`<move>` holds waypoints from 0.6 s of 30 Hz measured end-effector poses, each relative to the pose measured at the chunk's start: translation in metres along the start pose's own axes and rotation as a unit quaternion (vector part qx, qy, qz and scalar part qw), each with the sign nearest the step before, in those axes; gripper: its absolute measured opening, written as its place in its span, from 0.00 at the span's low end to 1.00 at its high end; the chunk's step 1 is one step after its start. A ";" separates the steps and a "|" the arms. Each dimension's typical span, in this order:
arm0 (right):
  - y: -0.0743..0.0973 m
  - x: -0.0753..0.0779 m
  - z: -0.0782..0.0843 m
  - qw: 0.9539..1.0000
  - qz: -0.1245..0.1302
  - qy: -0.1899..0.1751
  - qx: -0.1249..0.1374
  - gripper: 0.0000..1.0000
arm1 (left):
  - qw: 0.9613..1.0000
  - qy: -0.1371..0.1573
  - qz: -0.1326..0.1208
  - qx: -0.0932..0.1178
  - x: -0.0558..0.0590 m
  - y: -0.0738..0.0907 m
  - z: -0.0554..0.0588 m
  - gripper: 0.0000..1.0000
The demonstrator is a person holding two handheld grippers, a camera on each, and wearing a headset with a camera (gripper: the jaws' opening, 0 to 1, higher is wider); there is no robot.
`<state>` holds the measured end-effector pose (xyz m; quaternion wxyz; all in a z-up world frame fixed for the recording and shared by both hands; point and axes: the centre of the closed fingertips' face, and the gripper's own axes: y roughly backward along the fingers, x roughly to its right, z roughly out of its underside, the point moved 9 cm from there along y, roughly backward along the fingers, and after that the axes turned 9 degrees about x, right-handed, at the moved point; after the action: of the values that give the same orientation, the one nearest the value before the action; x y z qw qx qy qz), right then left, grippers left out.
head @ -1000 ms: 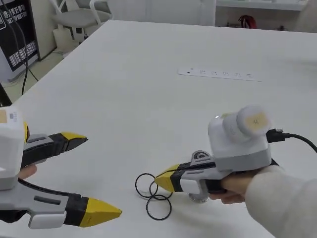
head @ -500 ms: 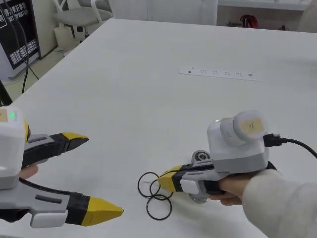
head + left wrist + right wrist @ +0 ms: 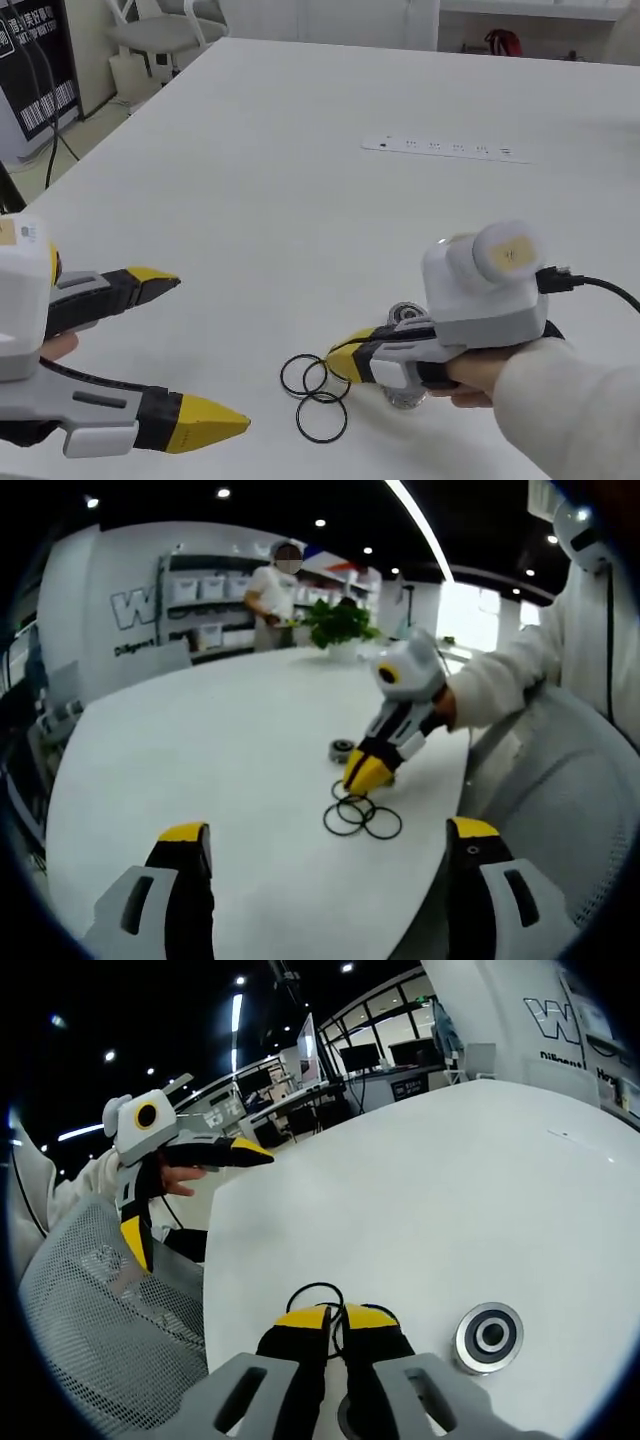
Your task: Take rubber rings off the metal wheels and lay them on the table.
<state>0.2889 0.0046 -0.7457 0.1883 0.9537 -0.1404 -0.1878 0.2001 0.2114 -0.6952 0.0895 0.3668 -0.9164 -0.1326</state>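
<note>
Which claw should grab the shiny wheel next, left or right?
Probably the right claw: its tips sit by the rubber rings, with the metal wheel just beside it. The left claw hangs open, well apart from both.

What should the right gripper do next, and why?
Probably open the jaws of the right gripper a little. They are shut, low over the table, at the edge of three rubber rings lying there, and a black loop shows at their tips. If a ring is pinched, opening should free it.
</note>
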 end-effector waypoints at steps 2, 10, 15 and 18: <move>0.002 0.002 -0.003 1.000 0.004 -0.001 0.005 0.02 | 1.000 0.000 -0.001 0.000 0.000 0.000 0.000 0.99; 0.019 0.013 -0.018 0.999 0.026 -0.006 0.037 0.04 | 1.000 -0.001 -0.004 0.004 -0.001 0.001 -0.003 0.99; 0.030 0.020 -0.026 0.997 0.040 -0.014 0.058 0.07 | 1.000 -0.002 -0.006 0.007 -0.001 0.002 -0.005 0.99; 0.037 0.024 -0.031 0.996 0.047 -0.017 0.070 0.10 | 1.000 -0.005 -0.004 0.007 0.000 0.003 -0.006 1.00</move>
<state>0.3160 -0.0274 -0.7114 0.1268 0.9536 -0.2008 -0.1848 0.1997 0.2122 -0.6886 0.0817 0.3706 -0.9162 -0.1285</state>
